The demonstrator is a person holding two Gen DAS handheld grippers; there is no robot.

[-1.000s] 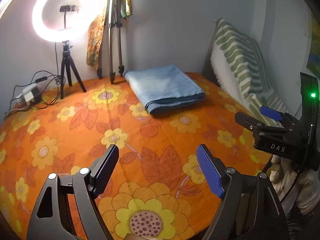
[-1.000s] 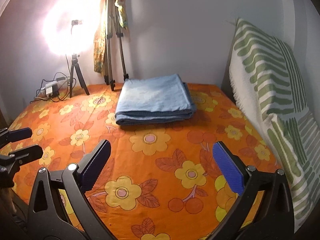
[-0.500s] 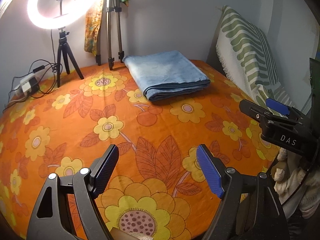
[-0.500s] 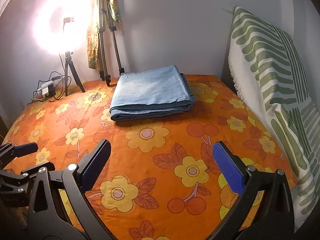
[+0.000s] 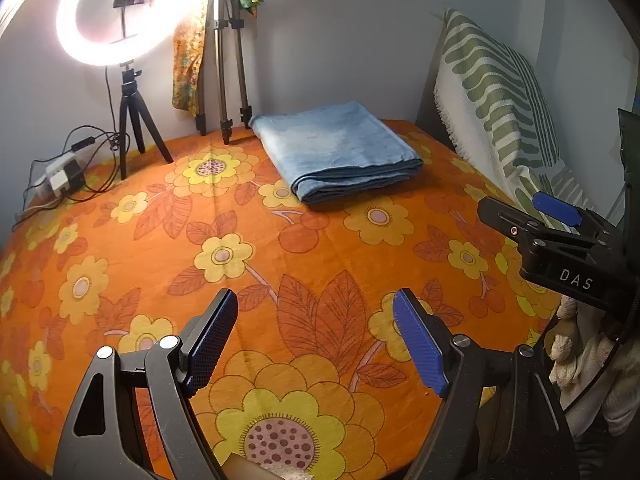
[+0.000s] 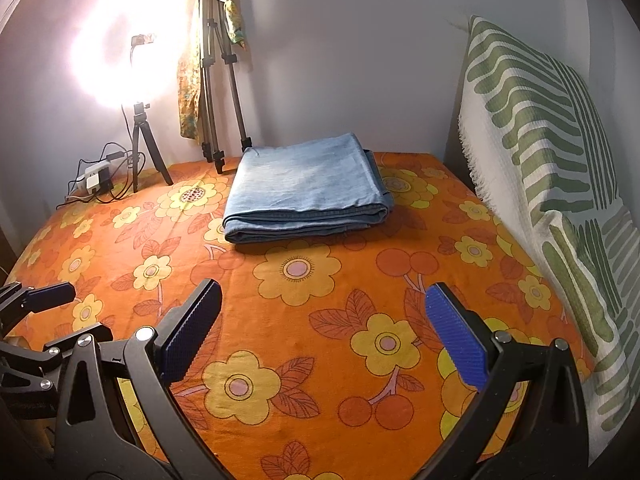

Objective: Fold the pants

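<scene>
Light blue denim pants [image 6: 306,184], orange bedspread [image 6: 320,320] with yellow flowers, green-and-white striped pillow [image 6: 536,128], blue-padded black tools.

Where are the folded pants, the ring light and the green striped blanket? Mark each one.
folded pants [image 6: 306,184], right wrist view, middle of the top layer.
ring light [image 5: 70,36], left wrist view, left side of the glowing ring.
green striped blanket [image 6: 532,128], right wrist view, upper striped area.

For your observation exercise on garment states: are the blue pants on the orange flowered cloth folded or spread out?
Folded. The pants lie as a compact rectangle, with stacked layers showing along the near edge. Both grippers, left and right, are open and apart from them.
</scene>
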